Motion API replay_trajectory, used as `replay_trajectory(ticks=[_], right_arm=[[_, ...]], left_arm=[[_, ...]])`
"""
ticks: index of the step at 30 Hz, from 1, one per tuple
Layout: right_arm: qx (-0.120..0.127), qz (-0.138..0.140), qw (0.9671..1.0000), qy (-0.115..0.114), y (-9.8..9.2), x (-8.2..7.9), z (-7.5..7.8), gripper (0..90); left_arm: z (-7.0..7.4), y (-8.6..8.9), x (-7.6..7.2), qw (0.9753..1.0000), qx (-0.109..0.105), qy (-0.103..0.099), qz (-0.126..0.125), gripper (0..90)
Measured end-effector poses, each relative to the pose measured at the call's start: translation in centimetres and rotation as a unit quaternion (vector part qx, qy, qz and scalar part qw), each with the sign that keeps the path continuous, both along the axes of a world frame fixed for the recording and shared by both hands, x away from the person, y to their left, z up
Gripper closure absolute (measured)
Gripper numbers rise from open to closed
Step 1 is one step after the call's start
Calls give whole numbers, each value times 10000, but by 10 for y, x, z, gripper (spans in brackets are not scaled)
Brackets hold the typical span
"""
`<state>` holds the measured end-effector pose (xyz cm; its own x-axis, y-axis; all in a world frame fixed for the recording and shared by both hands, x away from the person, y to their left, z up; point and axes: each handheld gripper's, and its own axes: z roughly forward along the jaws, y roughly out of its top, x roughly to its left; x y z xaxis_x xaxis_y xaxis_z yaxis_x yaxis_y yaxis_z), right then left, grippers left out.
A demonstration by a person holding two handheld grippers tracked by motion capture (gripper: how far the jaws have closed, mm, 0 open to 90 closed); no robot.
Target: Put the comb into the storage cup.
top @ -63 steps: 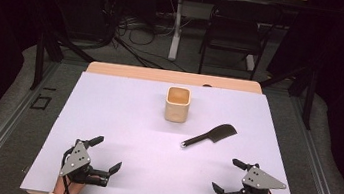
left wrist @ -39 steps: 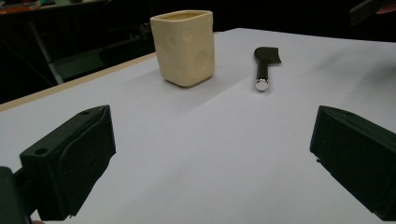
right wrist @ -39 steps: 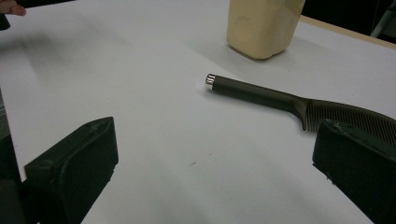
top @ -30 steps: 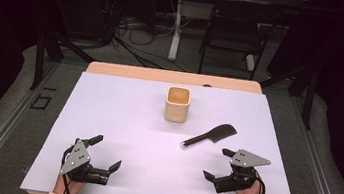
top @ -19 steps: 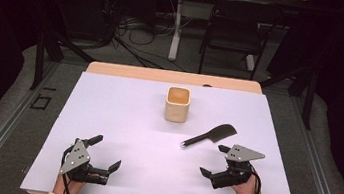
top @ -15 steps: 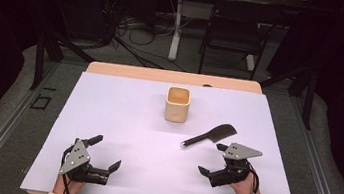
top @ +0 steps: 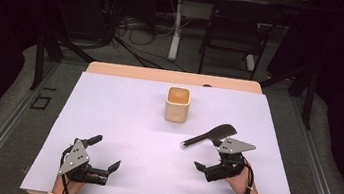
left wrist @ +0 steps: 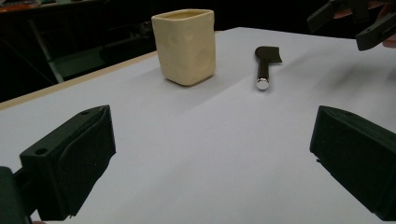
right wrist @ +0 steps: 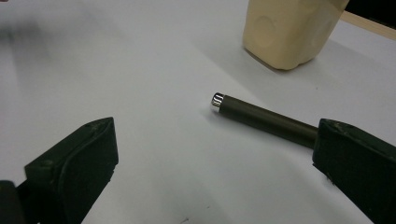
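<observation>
Right gripper view: spread jaws closing in on a dark-handled tool

Right gripper view is showing the right gripper (right wrist: 212, 172) with its jaws spread wide and holding nothing, hanging low over the white worktop (right wrist: 116, 70). Between and just beyond them the spatula (right wrist: 264, 120) is lying flat, its steel-capped handle end pointing toward the left jaw while the rest of the handle is running behind the right jaw. That wide spread looks chosen so the jaws can straddle the slim handle from both sides, which suggests a pick-up is in preparation.

Just past the handle, the cream cup (right wrist: 292, 30) is standing upright, near the spatula but not touching it; judging by its open top, it could serve as a holder for the tool.

In the high view, the right gripper (top: 208, 166) is sitting just on the near side of the spatula (top: 211, 135), whose broad blade is pointing away to the right, with the cup (top: 177, 104) farther back at mid-worktop. The left gripper (top: 104, 156) is resting well apart at the near left corner, jaws likewise spread and empty, apparently parked so it is keeping out of the way. Its own view is looking across the worktop at the cup (left wrist: 185, 45) and spatula (left wrist: 265, 63).
</observation>
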<state>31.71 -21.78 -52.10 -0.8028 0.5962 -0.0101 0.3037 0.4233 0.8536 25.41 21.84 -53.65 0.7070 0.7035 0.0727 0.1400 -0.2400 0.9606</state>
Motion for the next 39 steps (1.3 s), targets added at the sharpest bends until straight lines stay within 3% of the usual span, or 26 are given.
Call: replay_trajectory(ticks=[13, 39], right_arm=[[-52, -37, 10000, -75, 5, 7, 6, 0], [-97, -176, 9997, 148, 26, 45, 0, 0]], left_arm=[[0, 0, -1, 10000, 30, -9, -6, 2], [1, 2, -1, 10000, 21, -26, -2, 2]])
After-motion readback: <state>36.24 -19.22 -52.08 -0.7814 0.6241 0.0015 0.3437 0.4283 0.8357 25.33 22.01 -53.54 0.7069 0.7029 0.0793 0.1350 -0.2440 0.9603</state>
